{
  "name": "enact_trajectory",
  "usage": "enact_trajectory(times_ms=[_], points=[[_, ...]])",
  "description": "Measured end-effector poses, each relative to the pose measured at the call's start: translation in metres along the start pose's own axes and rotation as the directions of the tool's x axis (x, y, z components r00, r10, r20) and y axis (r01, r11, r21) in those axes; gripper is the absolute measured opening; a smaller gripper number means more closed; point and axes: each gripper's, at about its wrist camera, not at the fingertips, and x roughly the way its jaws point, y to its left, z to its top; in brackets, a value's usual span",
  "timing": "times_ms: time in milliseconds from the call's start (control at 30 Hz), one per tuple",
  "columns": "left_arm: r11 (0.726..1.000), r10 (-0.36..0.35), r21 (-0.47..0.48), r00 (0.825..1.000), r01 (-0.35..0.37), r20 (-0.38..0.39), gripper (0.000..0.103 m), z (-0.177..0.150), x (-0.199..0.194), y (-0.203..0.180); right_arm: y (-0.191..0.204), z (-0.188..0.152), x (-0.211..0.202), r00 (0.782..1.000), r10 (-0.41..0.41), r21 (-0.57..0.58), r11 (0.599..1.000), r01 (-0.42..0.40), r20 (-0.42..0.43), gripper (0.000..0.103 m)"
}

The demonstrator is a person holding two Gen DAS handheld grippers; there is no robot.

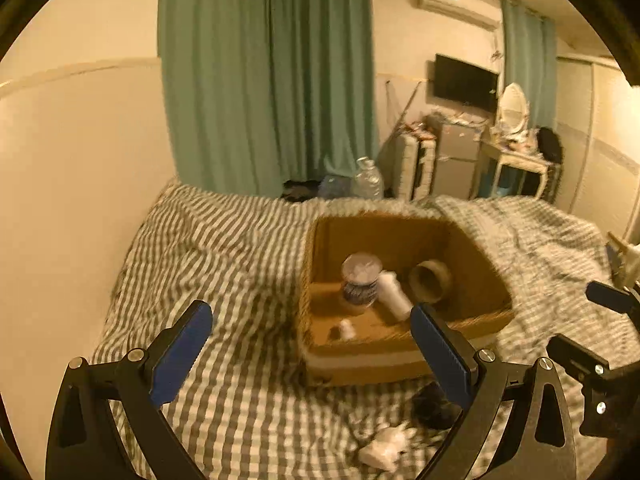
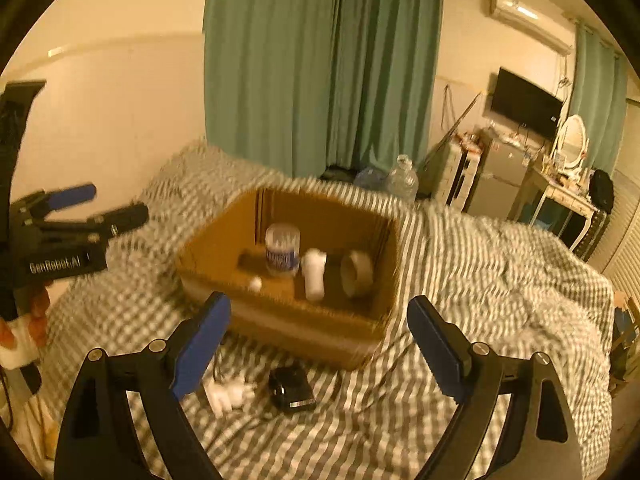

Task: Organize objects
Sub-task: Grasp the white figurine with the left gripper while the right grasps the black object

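Both tongs stand wide and empty above a checked bed. The left tongs (image 1: pixel 312 344) and right tongs (image 2: pixel 320 338) face an open box (image 2: pixel 280 320) holding a jar (image 2: pixel 282 250), bottle (image 2: pixel 314 274) and tape (image 2: pixel 356 274). Below the right tongs lie a black gadget (image 2: pixel 291 393) and a white wad (image 2: pixel 228 394), probably next to be boxed.

Jar (image 2: pixel 282 249), bottle (image 2: pixel 313 274), tape roll (image 2: pixel 357 273) inside box (image 2: pixel 280 320) on bed (image 2: pixel 500 280).

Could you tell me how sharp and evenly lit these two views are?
Left wrist view: warm amber cast, motion blur smears the box and blanket, fisheye bends the wall. Right wrist view: same cast, box blurred, both claws sharp, corners black.
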Motion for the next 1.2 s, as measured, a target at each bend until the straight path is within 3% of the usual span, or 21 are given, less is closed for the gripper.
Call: enact_trajectory(times_ms=[100, 300, 500, 600, 667, 733, 767, 933, 1067, 1200], points=[[1.0, 0.006, 0.0, 0.999, -0.006, -0.046, 0.102, -0.03, 0.024, -0.003, 0.0, -0.03, 0.033, 0.998, -0.005, 0.007, 1.0, 0.006, -0.062, 0.09], [0.997, -0.068, 0.024, 0.98, 0.073, -0.19, 0.102, -0.092, 0.071, -0.03, -0.008, -0.086, 0.098, 0.983, -0.017, 0.042, 0.999, 0.025, -0.182, 0.09], [0.979, -0.129, 0.097, 0.912, 0.181, -0.389, 0.102, -0.145, 0.112, -0.067, -0.021, -0.113, 0.12, 0.971, 0.026, 0.119, 0.993, 0.003, -0.238, 0.09], [0.971, -0.15, 0.105, 0.884, 0.217, -0.444, 0.099, -0.157, 0.125, -0.077, -0.03, -0.119, 0.121, 0.97, 0.045, 0.174, 0.985, -0.003, -0.238, 0.09], [0.965, -0.156, 0.114, 0.865, 0.237, -0.478, 0.088, -0.164, 0.133, -0.085, -0.035, -0.122, 0.121, 0.97, 0.059, 0.205, 0.979, -0.01, -0.236, 0.09], [0.953, -0.176, 0.117, 0.829, 0.278, -0.531, 0.059, -0.172, 0.143, -0.093, -0.037, -0.123, 0.12, 0.969, 0.068, 0.228, 0.974, -0.013, -0.236, 0.09], [0.952, -0.173, 0.123, 0.824, 0.281, -0.54, 0.059, -0.174, 0.145, -0.096, -0.038, -0.123, 0.12, 0.969, 0.067, 0.232, 0.973, -0.01, -0.237, 0.09], [0.954, -0.203, 0.093, 0.838, 0.287, -0.507, 0.058, -0.168, 0.133, -0.091, -0.032, -0.121, 0.122, 0.968, 0.061, 0.217, 0.976, -0.006, -0.244, 0.09], [0.968, -0.205, 0.04, 0.871, 0.248, -0.446, 0.058, -0.151, 0.114, -0.074, -0.024, -0.118, 0.128, 0.963, 0.071, 0.192, 0.981, -0.021, -0.258, 0.09], [0.979, -0.145, 0.08, 0.912, 0.19, -0.384, 0.058, -0.133, 0.099, -0.064, -0.013, -0.114, 0.144, 0.951, 0.12, 0.193, 0.979, -0.065, -0.284, 0.09]])
